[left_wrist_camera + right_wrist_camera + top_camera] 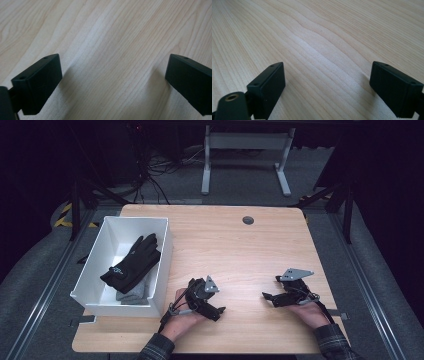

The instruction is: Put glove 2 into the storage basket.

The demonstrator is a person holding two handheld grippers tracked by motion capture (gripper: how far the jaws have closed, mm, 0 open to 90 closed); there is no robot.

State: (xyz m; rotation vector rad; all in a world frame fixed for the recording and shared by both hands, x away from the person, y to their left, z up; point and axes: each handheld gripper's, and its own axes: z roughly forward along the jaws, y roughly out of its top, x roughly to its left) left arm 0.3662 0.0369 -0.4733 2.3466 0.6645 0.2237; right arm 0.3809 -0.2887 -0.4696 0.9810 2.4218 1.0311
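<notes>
Pale wood-grain table (240,245), rounded corners, a dark round grommet (248,220) near its far edge at 12 o'clock.

Item 1: white bin (162,255), open-topped, at the table's 9 o'clock side, overhanging the left edge a little. Contents: one black glove (132,262) with a small light logo, lying across a grey fabric piece (131,295) at the bin's near end. Both sit inside the walls, well apart from either tool.

Item 2: left gripper (220,312), at 6 o'clock just beside the bin's near right corner, low over the table. Its own view has both black jaws spread wide, bare wood between them, nothing pinched.

Item 3: right gripper (266,296), at 5 o'clock, near the tabletop, grey three-cornered plate (296,274) on top. Jaws likewise spread, bare wood between them.

Condition, as a judgement: the stowing appears done, with both tools at rest positions.

Risks noted: the bin's overhang means a sideways knock from the left forearm or its trailing cable could push it further off the table. The glove's fingers lie up against the bin's far right wall; a careless re-entry by the left tool could snag them and drag the glove out.
</notes>
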